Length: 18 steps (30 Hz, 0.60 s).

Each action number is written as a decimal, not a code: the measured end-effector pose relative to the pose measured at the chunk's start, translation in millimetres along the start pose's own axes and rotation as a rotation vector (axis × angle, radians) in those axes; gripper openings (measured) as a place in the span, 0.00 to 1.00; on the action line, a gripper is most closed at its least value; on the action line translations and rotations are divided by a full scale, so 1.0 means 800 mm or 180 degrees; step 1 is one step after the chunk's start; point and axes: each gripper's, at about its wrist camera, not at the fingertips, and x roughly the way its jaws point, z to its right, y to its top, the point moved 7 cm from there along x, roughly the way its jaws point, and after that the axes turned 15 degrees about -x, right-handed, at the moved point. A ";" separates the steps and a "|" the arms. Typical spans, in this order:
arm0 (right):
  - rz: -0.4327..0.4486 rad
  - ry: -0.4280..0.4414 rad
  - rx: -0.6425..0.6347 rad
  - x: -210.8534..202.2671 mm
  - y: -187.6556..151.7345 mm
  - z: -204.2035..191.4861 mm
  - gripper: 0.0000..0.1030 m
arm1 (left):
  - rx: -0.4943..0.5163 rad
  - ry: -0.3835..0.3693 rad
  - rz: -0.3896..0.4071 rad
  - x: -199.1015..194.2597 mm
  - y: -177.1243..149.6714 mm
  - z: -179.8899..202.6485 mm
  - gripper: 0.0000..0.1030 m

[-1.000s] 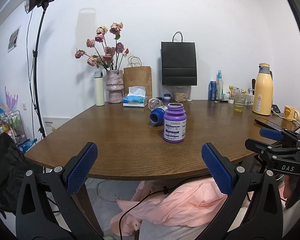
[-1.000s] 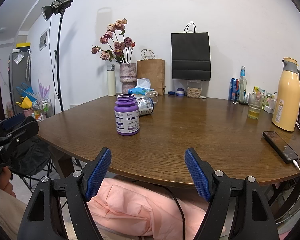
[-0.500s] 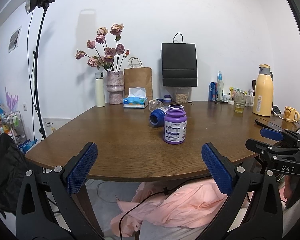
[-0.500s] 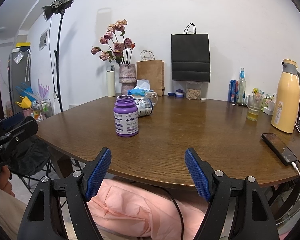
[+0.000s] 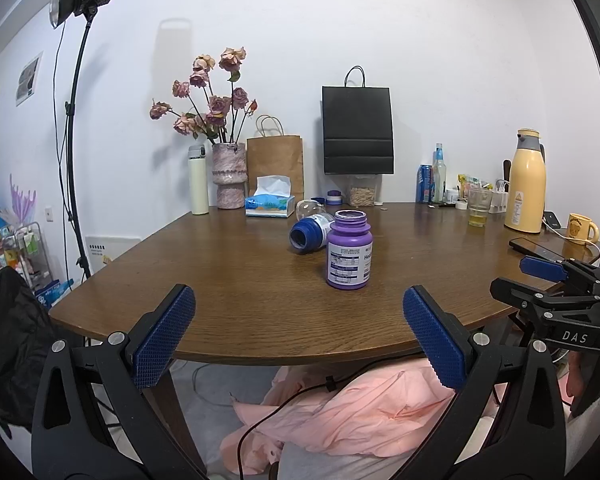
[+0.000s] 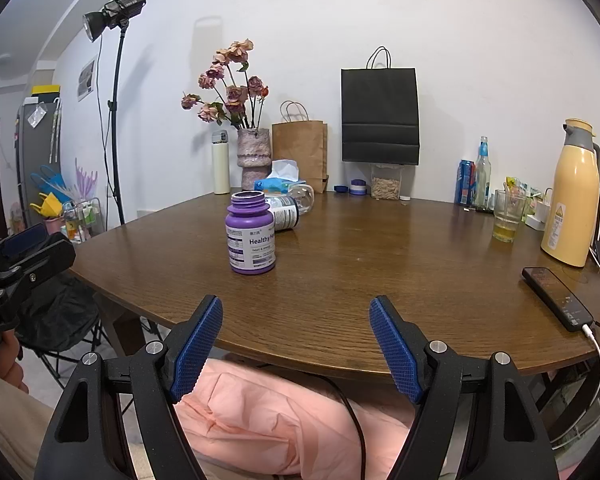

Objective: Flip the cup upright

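Left tongs [image 5: 296, 330] spread wide, gripping nothing, held off the near edge of the counter [image 5: 228, 280]; right tongs [image 6: 296, 342] likewise agape and empty at that same edge; ahead of both, well apart from the pads, purple bottle [image 5: 349, 250] upright, mouth open (no lid on it); just behind, blue-necked bottle [image 5: 310, 233] on its side, mouth toward the left tongs; farther back, a clear jar [image 6: 300, 197] also tipped over.

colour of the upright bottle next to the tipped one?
Purple bottle with a white label, open top. Clearest in the right wrist view.
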 end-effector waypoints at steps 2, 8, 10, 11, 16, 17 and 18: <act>-0.0002 0.0003 -0.0002 0.000 0.000 0.000 0.78 | 0.0003 -0.0004 -0.0010 0.000 0.000 0.000 1.00; -0.0017 -0.0019 -0.0005 0.007 0.003 0.003 0.78 | 0.0019 -0.0042 -0.0058 0.017 0.009 0.004 1.00; -0.0015 -0.0050 0.0036 0.010 0.005 0.008 0.78 | -0.0007 -0.0041 -0.0080 0.027 0.015 0.003 1.00; -0.0028 -0.0090 0.0044 0.013 0.008 0.012 0.78 | -0.0057 -0.0064 -0.0108 0.034 0.019 0.002 1.00; -0.0171 -0.0129 0.0174 0.055 0.029 0.043 0.78 | -0.0268 -0.0114 -0.0256 0.088 0.046 -0.001 1.00; -0.0156 -0.0048 0.0257 0.067 0.038 0.052 0.78 | -0.0260 -0.0079 -0.0256 0.103 0.054 -0.002 1.00; -0.0144 0.0012 0.0304 0.075 0.044 0.058 0.78 | -0.0266 -0.0060 -0.0256 0.112 0.059 -0.004 1.00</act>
